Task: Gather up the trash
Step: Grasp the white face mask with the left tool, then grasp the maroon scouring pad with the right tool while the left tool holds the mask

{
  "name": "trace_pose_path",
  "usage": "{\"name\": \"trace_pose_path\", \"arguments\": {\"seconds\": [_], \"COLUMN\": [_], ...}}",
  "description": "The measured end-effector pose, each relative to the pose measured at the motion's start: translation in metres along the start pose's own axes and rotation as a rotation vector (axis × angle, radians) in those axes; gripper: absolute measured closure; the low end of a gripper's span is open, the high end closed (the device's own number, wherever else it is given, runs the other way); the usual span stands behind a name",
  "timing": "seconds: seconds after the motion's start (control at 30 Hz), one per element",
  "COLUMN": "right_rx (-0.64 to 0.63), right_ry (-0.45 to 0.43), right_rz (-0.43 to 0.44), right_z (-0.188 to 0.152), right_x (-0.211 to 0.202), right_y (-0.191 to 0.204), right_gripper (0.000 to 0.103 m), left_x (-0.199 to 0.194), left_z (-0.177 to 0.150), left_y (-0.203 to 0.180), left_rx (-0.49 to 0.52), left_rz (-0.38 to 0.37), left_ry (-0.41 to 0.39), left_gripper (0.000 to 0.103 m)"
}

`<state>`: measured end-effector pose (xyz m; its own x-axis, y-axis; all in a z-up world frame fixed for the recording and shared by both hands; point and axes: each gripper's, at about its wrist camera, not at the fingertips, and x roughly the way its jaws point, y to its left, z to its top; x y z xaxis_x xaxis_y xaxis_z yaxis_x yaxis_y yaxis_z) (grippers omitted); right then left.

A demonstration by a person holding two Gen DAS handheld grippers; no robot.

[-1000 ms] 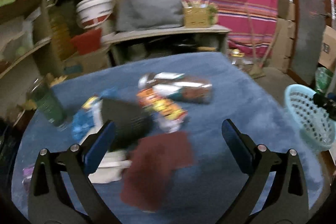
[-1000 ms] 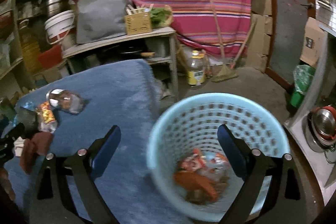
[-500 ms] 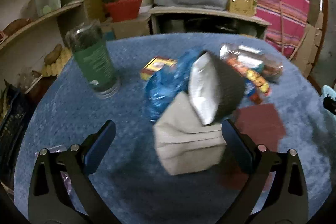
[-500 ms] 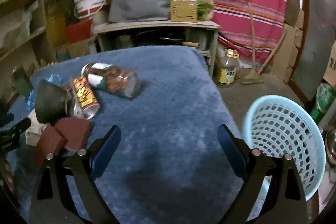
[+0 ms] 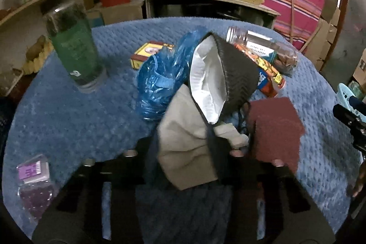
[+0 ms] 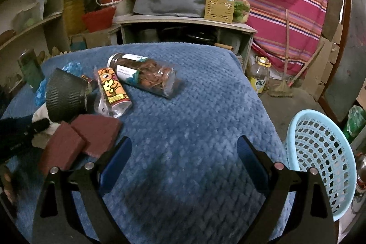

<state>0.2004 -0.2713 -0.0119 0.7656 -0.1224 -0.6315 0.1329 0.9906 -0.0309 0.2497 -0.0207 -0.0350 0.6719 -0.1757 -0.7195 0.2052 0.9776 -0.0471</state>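
The left tongs have just been closing in and now they're clamped on a crumpled beige cloth at the near end of the trash pile. Their arms are blurred and dark, so I can't really make out the pads, but the cloth bunches up right between them.

A black mask with a white lining leans on the far end of that cloth. A blue plastic bag sits just left of the mask, and a dark red scouring pad is just beside the cloth on the right.

The right tongs are spread wide with nothing between them, hanging over a bare stretch of the blue-covered worktop.

From that side you can see two dark red pads, a clear snack wrapper with an orange cartoon label, and a clear plastic jar lying on its side with brown stuff in it.

The light blue basket stands off the right edge of the worktop, cut off by the frame, so its contents are hidden.

In the left view, a green bottle stands upright, well apart from the pile. A small yellow box is half hidden behind the blue bag. There's something clear with a purple label at the near left edge that I can't identify.
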Motion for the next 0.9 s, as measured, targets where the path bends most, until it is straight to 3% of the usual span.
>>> {"name": "trace_pose_path", "arguments": {"seconds": [0.13,0.27,0.4,0.57,0.73,0.9], "right_rx": [-0.014,-0.036,-0.062,-0.132,-0.143,-0.137], "right_ry": [-0.013,-0.019,-0.03,-0.02,0.009,0.034], "right_rz": [0.004,0.025,0.052,0.079,0.134,0.12], "right_z": [0.0,-0.002,-0.006,-0.016,-0.021,-0.023], "right_x": [-0.008,-0.015,-0.022,-0.024,-0.023,-0.018], "right_y": [0.005,0.017,0.036,0.071,0.102,0.125], "right_gripper": [0.012,0.012,0.012,0.012,0.012,0.012], "left_x": [-0.017,-0.036,-0.063,-0.077,-0.083,-0.081], "left_z": [-0.001,-0.006,-0.008,-0.013,-0.015,-0.018], "left_y": [0.006,0.007,0.011,0.021,0.048,0.065], "left_rx": [-0.011,0.01,0.033,0.057,0.019,-0.01], "left_rz": [-0.03,0.01,0.064,0.126,0.136,0.127], "left_ry": [-0.027,-0.068,-0.138,-0.164,-0.17,-0.163], "left_gripper": [0.091,0.096,0.096,0.096,0.096,0.096]}}
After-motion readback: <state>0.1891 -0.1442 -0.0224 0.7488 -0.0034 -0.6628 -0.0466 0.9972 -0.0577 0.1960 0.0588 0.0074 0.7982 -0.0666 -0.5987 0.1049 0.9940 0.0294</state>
